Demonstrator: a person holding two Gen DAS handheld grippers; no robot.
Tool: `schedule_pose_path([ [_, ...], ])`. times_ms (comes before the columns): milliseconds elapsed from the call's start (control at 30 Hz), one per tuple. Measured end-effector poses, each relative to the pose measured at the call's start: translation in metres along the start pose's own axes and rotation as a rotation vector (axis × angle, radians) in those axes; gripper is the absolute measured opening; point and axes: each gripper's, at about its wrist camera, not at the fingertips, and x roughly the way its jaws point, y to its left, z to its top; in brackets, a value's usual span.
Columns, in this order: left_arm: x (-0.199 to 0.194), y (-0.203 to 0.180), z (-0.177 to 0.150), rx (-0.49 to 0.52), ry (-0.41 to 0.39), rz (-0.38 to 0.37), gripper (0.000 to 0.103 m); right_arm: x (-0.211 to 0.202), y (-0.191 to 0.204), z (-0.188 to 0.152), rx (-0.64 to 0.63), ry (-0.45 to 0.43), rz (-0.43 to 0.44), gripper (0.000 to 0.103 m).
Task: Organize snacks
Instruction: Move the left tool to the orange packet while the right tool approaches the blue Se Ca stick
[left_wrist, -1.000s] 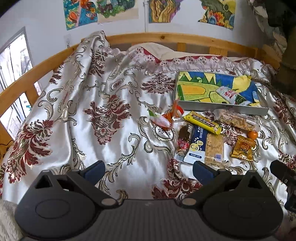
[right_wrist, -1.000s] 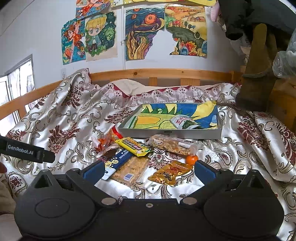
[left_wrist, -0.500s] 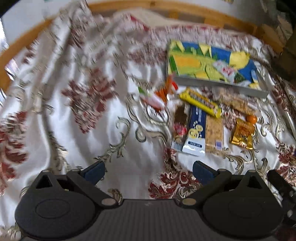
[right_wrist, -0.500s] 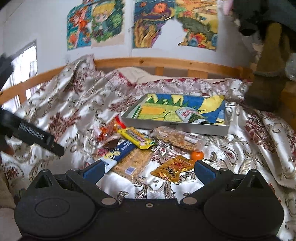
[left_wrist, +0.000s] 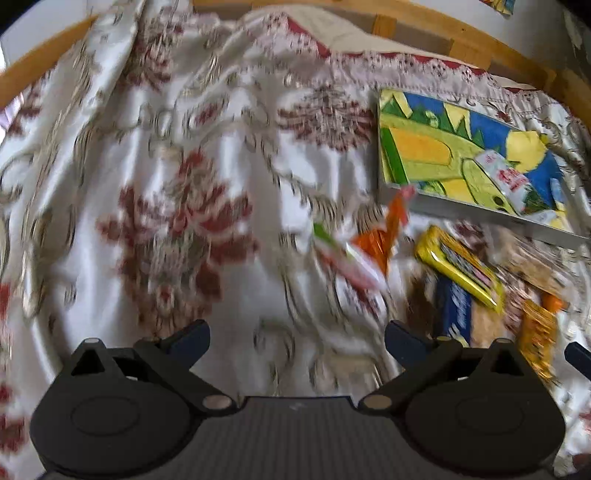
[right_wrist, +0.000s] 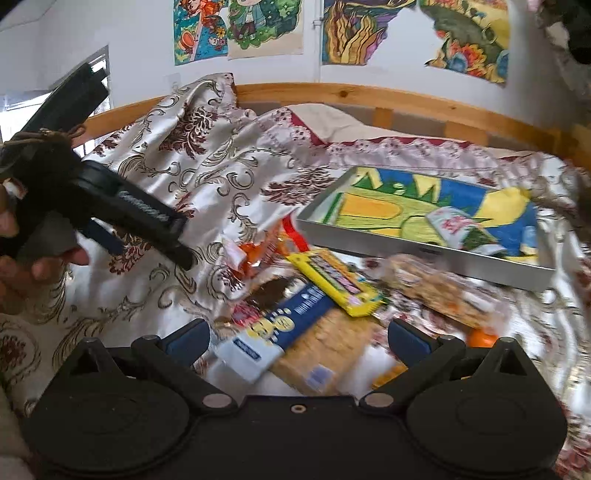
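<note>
Several snack packs lie on a patterned bedspread in front of a shallow tray (right_wrist: 424, 254) with a colourful lining; one white and red packet (right_wrist: 452, 226) lies inside it. A yellow bar (right_wrist: 334, 280), a blue pack (right_wrist: 284, 328), a tan cracker pack (right_wrist: 321, 354) and an orange wrapper (left_wrist: 384, 236) are among the loose ones. My right gripper (right_wrist: 297, 338) stands open low over the blue and tan packs. My left gripper (left_wrist: 295, 338) is open over bare bedspread, left of the snacks, holding nothing.
A wooden bed rail (right_wrist: 369, 96) curves behind the bedspread, with a pillow (right_wrist: 332, 118) against it. Posters (right_wrist: 266, 26) hang on the wall. In the right wrist view a hand (right_wrist: 22, 258) holds the left gripper's body at the left edge. A small orange fruit (right_wrist: 480, 338) lies by the right fingertip.
Both grippers have dropped lower and moved forward toward the snacks. The left gripper swung and is motion-blurred; the right one now hangs over the blue and tan packs. Both stayed open.
</note>
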Motion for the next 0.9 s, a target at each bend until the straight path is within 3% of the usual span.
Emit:
schedule_pose_path([
  [133, 0.023, -0.02, 0.012, 0.149, -0.037, 0.012, 0.102, 0.024, 0.004, 0.001, 0.015, 0.006, 0.013, 0.102],
  [300, 0.039, -0.034, 0.022, 0.237, -0.131, -0.043, 0.102, 0.031, 0.004, 0.0, 0.043, -0.013, 0.048, 0.101],
  [533, 0.073, -0.038, 0.035, 0.275, -0.066, -0.145, 0.101, 0.046, 0.002, 0.0, 0.073, -0.009, 0.025, 0.087],
  [700, 0.085, -0.025, 0.039, 0.229, -0.02, -0.179, 0.089, 0.055, 0.001, -0.001, 0.093, -0.002, 0.006, 0.078],
  [767, 0.087, -0.021, 0.039, 0.202, -0.006, -0.222, 0.075, 0.06, 0.001, -0.002, 0.097, 0.013, -0.013, 0.072],
  [800, 0.087, -0.021, 0.038, 0.201, 0.001, -0.229, 0.072, 0.063, 0.001, -0.002, 0.096, 0.023, -0.018, 0.069],
  [900, 0.085, -0.027, 0.036, 0.229, 0.007, -0.209, 0.067, 0.072, 0.002, -0.004, 0.09, 0.06, -0.031, 0.07],
])
